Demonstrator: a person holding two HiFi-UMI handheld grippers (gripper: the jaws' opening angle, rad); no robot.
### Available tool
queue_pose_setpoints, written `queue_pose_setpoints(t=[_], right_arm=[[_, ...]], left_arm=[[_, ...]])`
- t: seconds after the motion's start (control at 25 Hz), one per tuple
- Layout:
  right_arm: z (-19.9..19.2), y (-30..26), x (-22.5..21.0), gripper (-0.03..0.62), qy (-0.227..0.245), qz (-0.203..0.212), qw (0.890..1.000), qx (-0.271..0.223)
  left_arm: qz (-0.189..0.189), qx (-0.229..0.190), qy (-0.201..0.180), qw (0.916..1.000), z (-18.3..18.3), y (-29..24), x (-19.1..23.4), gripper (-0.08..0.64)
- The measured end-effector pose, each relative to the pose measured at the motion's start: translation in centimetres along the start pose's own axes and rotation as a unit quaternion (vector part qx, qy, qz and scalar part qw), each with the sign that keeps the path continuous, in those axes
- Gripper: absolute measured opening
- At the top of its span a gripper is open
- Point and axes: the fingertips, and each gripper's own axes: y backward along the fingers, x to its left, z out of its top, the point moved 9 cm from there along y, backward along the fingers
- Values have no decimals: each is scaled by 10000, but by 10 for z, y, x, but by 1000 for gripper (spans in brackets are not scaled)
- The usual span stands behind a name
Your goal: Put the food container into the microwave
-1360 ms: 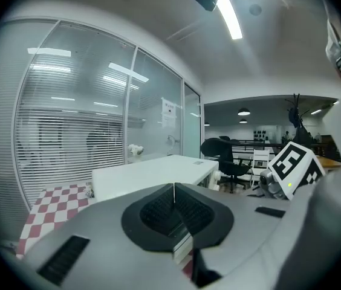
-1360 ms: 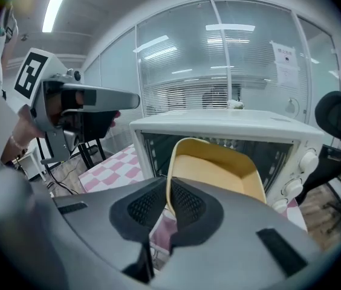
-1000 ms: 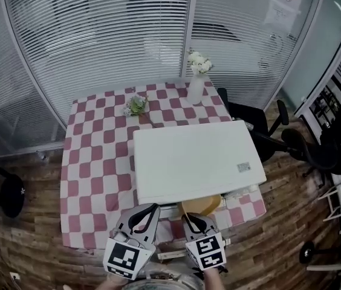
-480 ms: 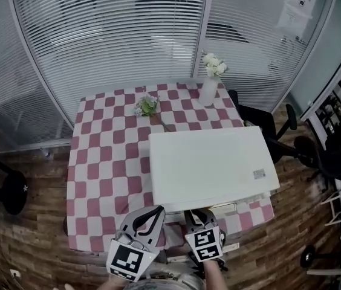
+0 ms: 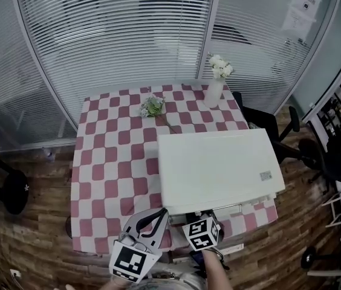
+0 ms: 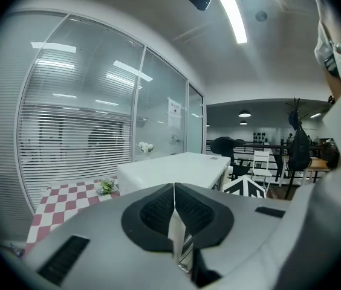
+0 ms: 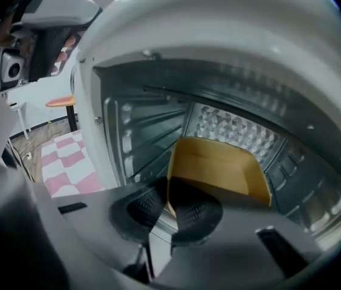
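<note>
Food container (image 7: pixel 219 168), a tan open-topped paper tray, is sitting inside the mouth of the microwave (image 7: pixel 135 132) in the right gripper view. Its far wall is lying toward the patterned back panel of the cavity and its near wall is reaching toward the opening. Right gripper (image 7: pixel 168 198) is pinching that near wall: the two dark pads are pressing on the rim near its left corner with the cardboard edge between them, so the jaws are gripping the container. Whether the tray's underside is resting on the cavity floor or hanging above it I cannot tell, as the gripper body is covering that part. Head view is showing the right gripper tucked under the front edge of the microwave's white top; the container is not showing there. Left gripper (image 6: pixel 175 193) is hovering outside, just left of the microwave's front, jaws pressed together with nothing between them. Judgement: the carry is nearly done, since the container is already inside the cavity opening. What is remaining is setting it flat farther in, letting go, drawing the right gripper out, and probably closing the door, which I am not making out in any view. Left gripper is looking free for that.
</note>
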Motion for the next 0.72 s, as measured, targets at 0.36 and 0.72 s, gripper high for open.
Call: queue_pose_setpoints(t=[0.36, 0.72], right_arm=[[4, -11, 4, 23, 64, -120, 9999, 60], [5, 14, 2, 92, -290, -103, 9989, -349]], left_arm=[[49, -30, 10, 10000, -2, 7, 7, 14], [-22, -56, 20, 10000, -4, 6, -1, 14]])
